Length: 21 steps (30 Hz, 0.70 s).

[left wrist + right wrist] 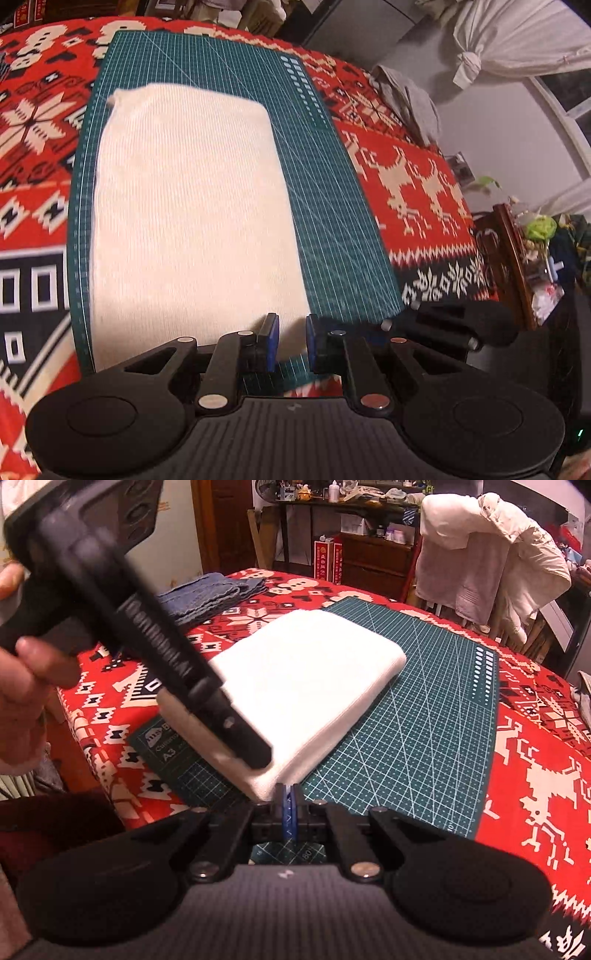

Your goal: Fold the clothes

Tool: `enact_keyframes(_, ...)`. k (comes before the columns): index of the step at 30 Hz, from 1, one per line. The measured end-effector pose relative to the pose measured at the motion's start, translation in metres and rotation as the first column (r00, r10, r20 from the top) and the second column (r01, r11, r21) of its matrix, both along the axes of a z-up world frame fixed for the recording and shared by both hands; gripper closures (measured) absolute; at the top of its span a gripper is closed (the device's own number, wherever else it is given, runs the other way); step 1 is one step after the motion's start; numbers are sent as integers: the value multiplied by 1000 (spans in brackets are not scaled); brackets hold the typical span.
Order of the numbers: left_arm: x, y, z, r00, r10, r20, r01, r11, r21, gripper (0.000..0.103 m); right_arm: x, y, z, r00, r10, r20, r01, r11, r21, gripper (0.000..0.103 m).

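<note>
A white ribbed garment (192, 221), folded into a thick rectangle, lies on the green cutting mat (332, 221). My left gripper (291, 339) hovers open over the garment's near right corner, with a gap between its blue pads and nothing held. In the right wrist view the same garment (306, 679) lies on the mat (424, 738), and the left gripper (258, 755), held by a hand (33, 672), reaches down onto its near edge. My right gripper (288, 801) is shut, pads together, just short of the garment's near corner. Its black body (461, 325) shows right of the left gripper.
A red patterned tablecloth (535, 775) covers the table. Folded blue-grey cloths (210, 594) lie at the far left and a grey garment (406, 99) at the far right edge. White clothes hang over a chair (480, 554) behind the table. A cluttered wooden shelf (517, 251) stands beside it.
</note>
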<state>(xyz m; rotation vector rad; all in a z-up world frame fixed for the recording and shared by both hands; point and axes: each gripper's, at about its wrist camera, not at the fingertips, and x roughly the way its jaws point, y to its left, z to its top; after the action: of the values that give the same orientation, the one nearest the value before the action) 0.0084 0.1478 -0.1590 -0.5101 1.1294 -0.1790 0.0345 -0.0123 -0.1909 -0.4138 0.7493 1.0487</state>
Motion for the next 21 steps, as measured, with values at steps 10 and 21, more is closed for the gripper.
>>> enact_keyframes(10,-1,-1,-1,1000,-2,0,2,1000,0,89,-2,9,-5,1000,-21,-13,20,1000,-6,97)
enact_keyframes(21,-2,9,9,1000,9,19,-9,1000,-1,89,5,-9,11,996,-87,-33,88,996,31,96)
